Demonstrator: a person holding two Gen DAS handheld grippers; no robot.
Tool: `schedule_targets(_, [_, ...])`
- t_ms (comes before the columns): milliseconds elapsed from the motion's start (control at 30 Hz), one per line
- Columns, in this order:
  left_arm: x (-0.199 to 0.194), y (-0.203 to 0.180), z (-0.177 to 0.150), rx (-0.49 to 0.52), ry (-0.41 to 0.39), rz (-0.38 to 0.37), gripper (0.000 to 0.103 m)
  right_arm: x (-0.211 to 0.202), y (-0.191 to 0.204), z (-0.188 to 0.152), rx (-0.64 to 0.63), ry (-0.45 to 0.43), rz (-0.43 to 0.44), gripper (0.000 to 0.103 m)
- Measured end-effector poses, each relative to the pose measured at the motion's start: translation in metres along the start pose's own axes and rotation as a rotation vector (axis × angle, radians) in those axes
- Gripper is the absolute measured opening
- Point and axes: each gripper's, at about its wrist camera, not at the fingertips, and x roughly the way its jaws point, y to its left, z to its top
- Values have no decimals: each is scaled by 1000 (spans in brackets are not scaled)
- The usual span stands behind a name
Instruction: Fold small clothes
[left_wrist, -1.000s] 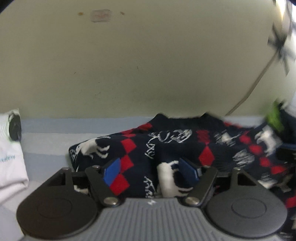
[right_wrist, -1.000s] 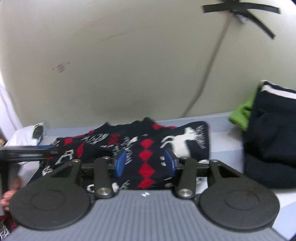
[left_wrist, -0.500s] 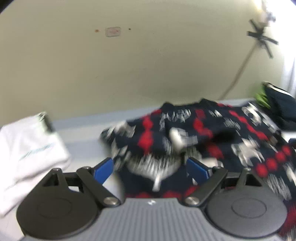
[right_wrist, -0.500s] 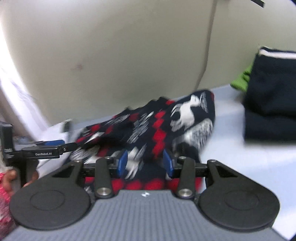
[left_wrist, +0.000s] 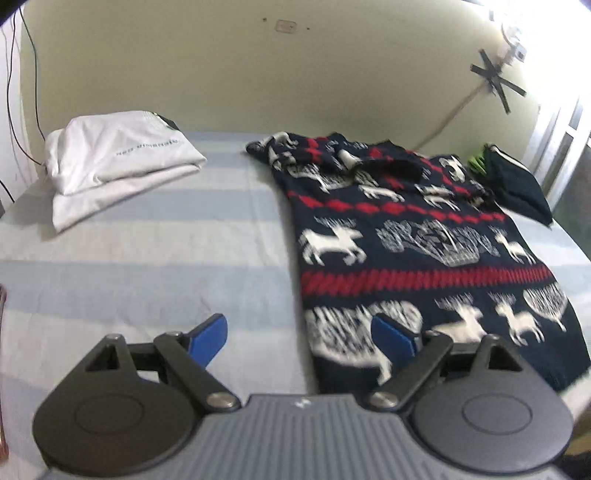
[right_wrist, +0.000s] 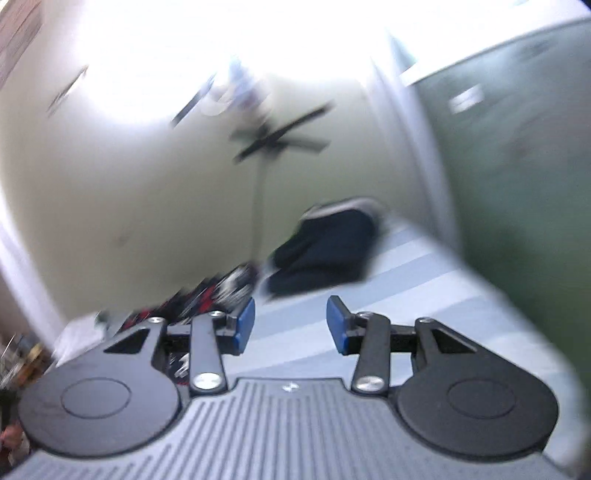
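Observation:
A navy sweater (left_wrist: 413, 254) with red bands and white reindeer lies spread on the striped bed, its sleeves folded in over the top. My left gripper (left_wrist: 299, 338) is open and empty, above the sweater's near left hem edge. My right gripper (right_wrist: 290, 325) is open and empty, raised over the bed's right side; that view is blurred, with only a strip of the sweater (right_wrist: 214, 295) at its left.
A folded white garment (left_wrist: 114, 162) lies at the bed's far left. A folded dark garment (left_wrist: 517, 181) with green cloth behind it sits at the far right, also in the right wrist view (right_wrist: 325, 247). A wall and taped cable stand behind.
Both grippers let go of the sweater and pulled back toward the near side. The sweater now lies flat. The right gripper opened and swung right.

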Motion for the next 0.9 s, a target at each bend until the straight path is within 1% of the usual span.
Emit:
schedule_targets(67, [-5, -7, -9, 11, 10, -8, 86, -16, 1, -5, -4, 17, 12, 47])
schedule_targets(133, [-10, -12, -17, 22, 31, -18, 85, -14, 9, -21, -7, 79, 60, 47])
schedule_targets(233, [-12, -15, -30, 14, 86, -17, 83, 14, 30, -64, 1, 232, 184, 44])
schedule_targets(300, [-12, -15, -37, -8, 108, -18, 82, 35, 47, -92, 8, 326, 261, 39])
schedule_targets(367, [-18, -15, -43, -24, 102, -25, 83, 51, 63, -112, 7, 390, 319, 38])
schedule_targets(433, [-23, -15, -48, -45, 104, -37, 83, 61, 76, -122, 3, 425, 353, 38])
schedule_targets(467, [-24, -18, -50, -45, 101, -40, 78, 66, 80, -127, 7, 440, 364, 38])
schedule_targets(500, [-26, -22, -53, -30, 94, -34, 69, 72, 85, -132, 5, 461, 368, 38])
schedule_targets(533, [-27, -29, -55, 1, 84, -9, 45, 79, 92, -138, -8, 487, 361, 35])
schedule_targets(567, [-28, -34, -56, 30, 81, 18, 20, 79, 98, -144, -21, 482, 361, 25])
schedule_targets(600, [-28, -37, -56, 40, 87, 19, 7, 82, 104, -148, -30, 487, 367, 16])
schedule_targets(633, [-29, -36, -55, 22, 92, -1, 7, 82, 109, -148, -34, 500, 368, 12])
schedule_targets(733, [-35, -28, -48, -30, 77, -22, 6, 82, 121, -143, -65, 491, 374, 11])
schedule_targets(767, [-41, -24, -44, -57, 61, -41, 6, 80, 126, -138, -76, 477, 380, 11])
schedule_targets(800, [-46, -20, -39, -83, 42, -62, 6, 75, 122, -129, -77, 458, 395, 11])
schedule_targets(900, [-62, -5, -18, -162, -31, -116, 6, 76, 125, -103, -57, 377, 433, 11])
